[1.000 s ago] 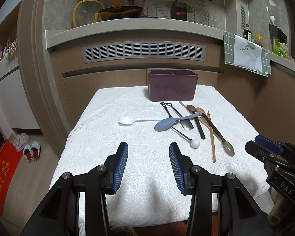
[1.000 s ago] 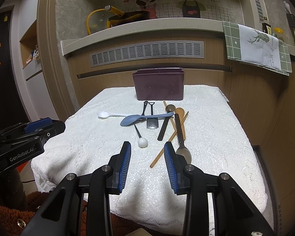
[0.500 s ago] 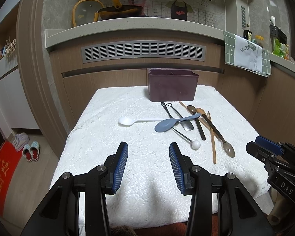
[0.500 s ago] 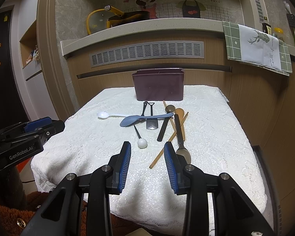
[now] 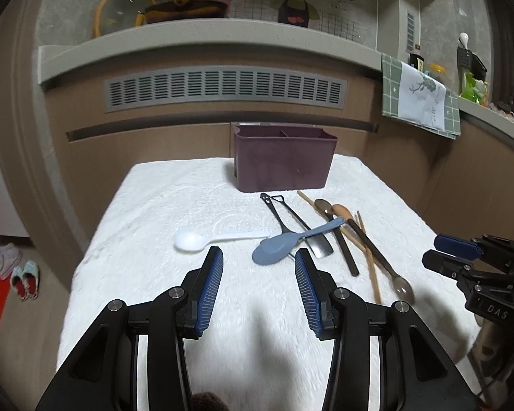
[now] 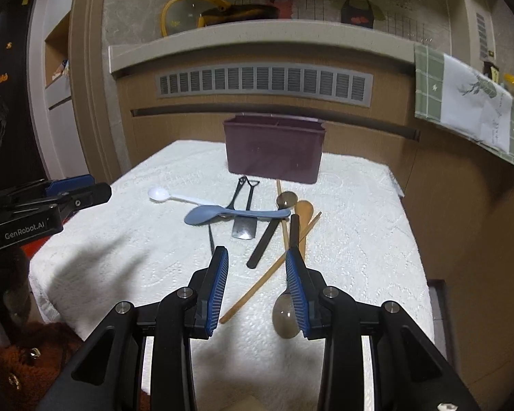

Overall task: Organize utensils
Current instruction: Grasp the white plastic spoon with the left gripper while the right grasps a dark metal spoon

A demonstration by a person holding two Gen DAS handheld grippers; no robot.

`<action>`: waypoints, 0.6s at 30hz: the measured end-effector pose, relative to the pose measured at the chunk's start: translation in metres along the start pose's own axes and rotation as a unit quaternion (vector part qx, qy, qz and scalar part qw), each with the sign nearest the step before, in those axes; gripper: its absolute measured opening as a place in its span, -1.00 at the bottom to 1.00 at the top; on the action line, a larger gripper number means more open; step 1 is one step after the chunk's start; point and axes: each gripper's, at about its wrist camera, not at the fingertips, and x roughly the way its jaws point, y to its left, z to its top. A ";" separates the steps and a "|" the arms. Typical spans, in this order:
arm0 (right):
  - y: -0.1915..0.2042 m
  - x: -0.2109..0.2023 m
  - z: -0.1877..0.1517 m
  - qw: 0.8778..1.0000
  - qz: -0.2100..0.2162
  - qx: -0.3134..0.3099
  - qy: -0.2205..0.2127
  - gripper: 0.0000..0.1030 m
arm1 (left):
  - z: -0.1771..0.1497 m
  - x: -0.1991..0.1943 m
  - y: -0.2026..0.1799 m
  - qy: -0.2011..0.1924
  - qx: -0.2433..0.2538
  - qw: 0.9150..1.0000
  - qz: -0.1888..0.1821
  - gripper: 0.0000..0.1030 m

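Note:
Several utensils lie on a white cloth-covered table [image 5: 154,205]: a white spoon [image 5: 192,240], a blue-grey spoon [image 5: 281,245], black-handled tools, a wooden spoon [image 5: 341,210], chopsticks [image 5: 368,257] and a clear-bowled spoon [image 5: 402,287]. A dark purple divided holder [image 5: 282,162] stands at the far edge. My left gripper [image 5: 258,263] is open, over the near table just before the white and blue spoons. My right gripper [image 6: 257,262] is open above the chopsticks [image 6: 267,274] and clear spoon [image 6: 284,315]; the holder [image 6: 274,152] stands beyond.
A wooden counter front with a grey vent [image 5: 222,90] rises behind the table. A green-and-white towel [image 5: 421,99] hangs at the right. Slippers [image 5: 24,277] lie on the floor at the left. The right gripper shows in the left wrist view [image 5: 462,260].
Both grippers have moved forward over the table toward the utensils, which now appear closer. Both stay open. The utensils have not moved.

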 end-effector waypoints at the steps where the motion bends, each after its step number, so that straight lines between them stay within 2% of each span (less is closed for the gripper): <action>1: -0.005 0.009 0.003 1.000 0.003 0.000 0.012 -0.36 | 0.002 0.009 0.001 0.008 0.001 1.000 -0.005 -0.13; 4: -0.016 0.029 0.008 0.999 -0.002 -0.003 0.035 -0.35 | 0.009 0.039 0.006 0.049 0.000 0.999 -0.011 -0.13; 6: -0.023 0.040 0.009 0.999 -0.001 0.003 0.044 -0.35 | 0.012 0.054 0.008 0.063 -0.002 0.998 -0.011 -0.13; 13: -0.043 0.094 0.021 0.993 -0.001 0.052 0.104 -0.38 | 0.033 0.081 0.023 0.040 0.001 0.999 0.032 -0.13; 16: -0.040 0.116 0.025 0.991 0.015 0.050 0.126 -0.38 | 0.039 0.089 0.038 0.032 -0.013 0.998 0.044 -0.13; 18: -0.039 0.129 0.027 0.990 0.016 0.046 0.131 -0.48 | 0.040 0.094 0.050 0.033 -0.020 0.998 0.053 -0.13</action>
